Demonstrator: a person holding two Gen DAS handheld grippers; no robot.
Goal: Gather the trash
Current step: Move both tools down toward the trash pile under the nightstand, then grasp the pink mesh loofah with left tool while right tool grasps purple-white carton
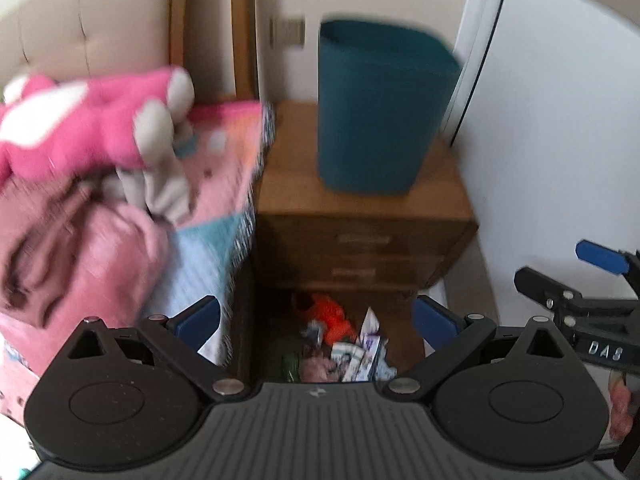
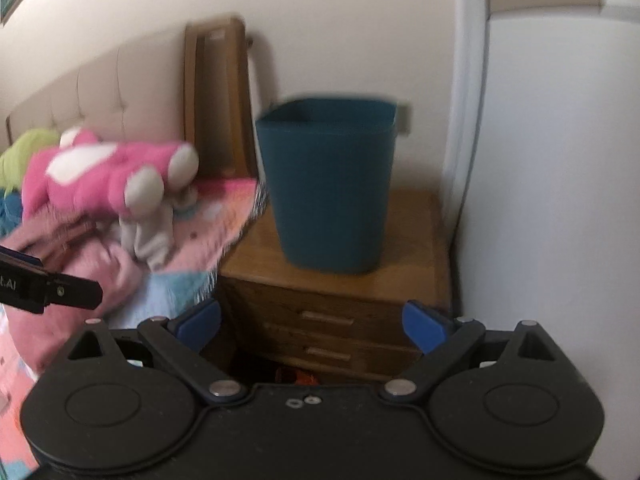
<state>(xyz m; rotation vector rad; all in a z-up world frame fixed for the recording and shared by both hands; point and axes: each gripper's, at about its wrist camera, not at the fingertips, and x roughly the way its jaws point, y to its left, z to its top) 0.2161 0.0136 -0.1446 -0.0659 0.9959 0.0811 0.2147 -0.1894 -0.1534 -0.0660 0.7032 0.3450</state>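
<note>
Teal bin (image 2: 328, 188) sitting upright on wooden nightstand (image 2: 340, 280); trash pile (image 1: 344, 348) lying on floor below. Left gripper (image 1: 316, 320) & right gripper (image 2: 312, 324) both hovering w/ fingers apart, holding nothing.

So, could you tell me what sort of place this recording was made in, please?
Most likely a bedroom: a tufted headboard behind a bed heaped with blankets and a pink plush toy, and a wooden nightstand beside it carrying a teal bin.

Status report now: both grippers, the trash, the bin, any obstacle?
Left gripper open, empty. Right gripper open, empty. Trash pile on floor below nightstand; teal bin upright on top. Nothing in the way.
</note>
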